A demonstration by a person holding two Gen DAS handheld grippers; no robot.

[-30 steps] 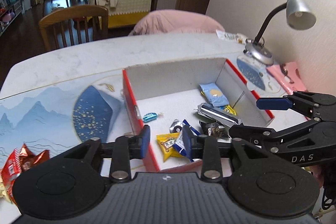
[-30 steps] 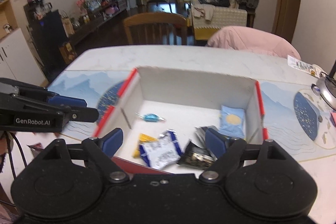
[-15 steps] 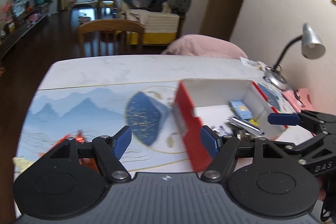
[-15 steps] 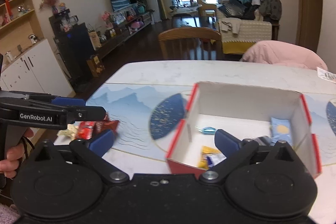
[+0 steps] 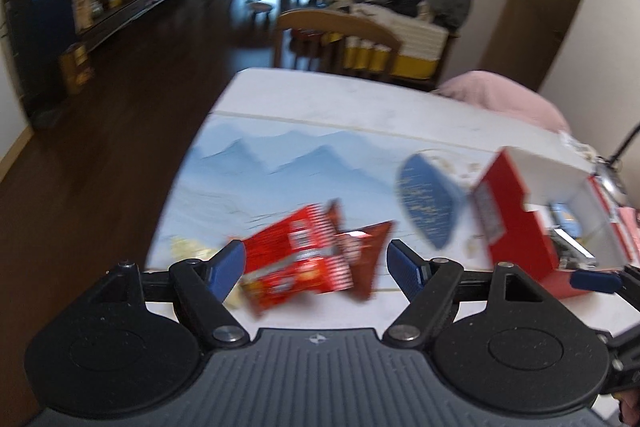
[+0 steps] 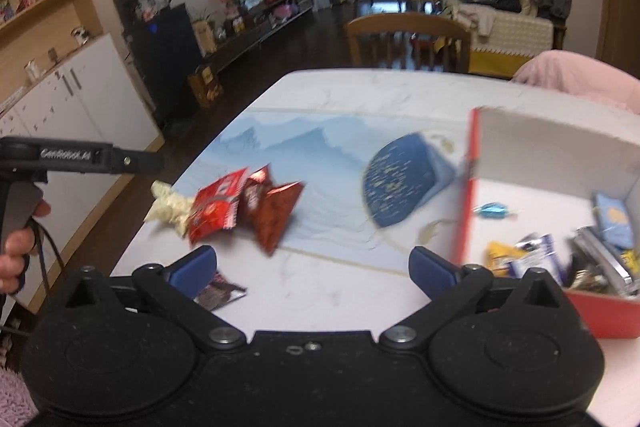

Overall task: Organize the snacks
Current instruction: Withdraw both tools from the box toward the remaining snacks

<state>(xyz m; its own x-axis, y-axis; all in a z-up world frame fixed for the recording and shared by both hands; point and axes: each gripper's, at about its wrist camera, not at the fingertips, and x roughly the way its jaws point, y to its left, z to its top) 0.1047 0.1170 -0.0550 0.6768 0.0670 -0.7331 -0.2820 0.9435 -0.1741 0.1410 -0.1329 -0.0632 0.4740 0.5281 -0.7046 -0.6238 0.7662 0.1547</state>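
**Red snack packets loose on the bench, red box half filled at the right**

Red foil and printed paper make up the loose pile at the bench's left end. Going left to right in the right wrist view: a pale crumpled wrapper (image 6: pixel 170 207) lies at the bench edge, touching a bright red snack packet (image 6: pixel 218 205), which leans against a darker red foil packet (image 6: pixel 276 213). Nearer the camera, a dark brown wrapper (image 6: pixel 220 293) lies flat just beside the right gripper's left fingertip. A blue landscape mat (image 6: pixel 320 155) covers the white bench (image 6: pixel 360 87) under the pile.

Farther right stands the red cardboard box (image 6: pixel 466 195), white inside, open at the top. On its floor, from left to right, lie a small blue twist-wrapped candy (image 6: pixel 491 209), a yellow packet (image 6: pixel 498 257), a white-and-blue packet (image 6: pixel 534 259), a silver bar wrapper (image 6: pixel 602 255) and, toward the back wall, a light blue packet (image 6: pixel 612 217). The pieces near the front overlap; blur hides their exact edges.

The left gripper (image 5: pixel 316 263) hovers with its jaws spread wide on either side of the red packets, not touching them as far as the blurred view shows. The right gripper (image 6: pixel 312 269) also has its jaws spread wide over bare bench between the pile and the box, holding nothing.
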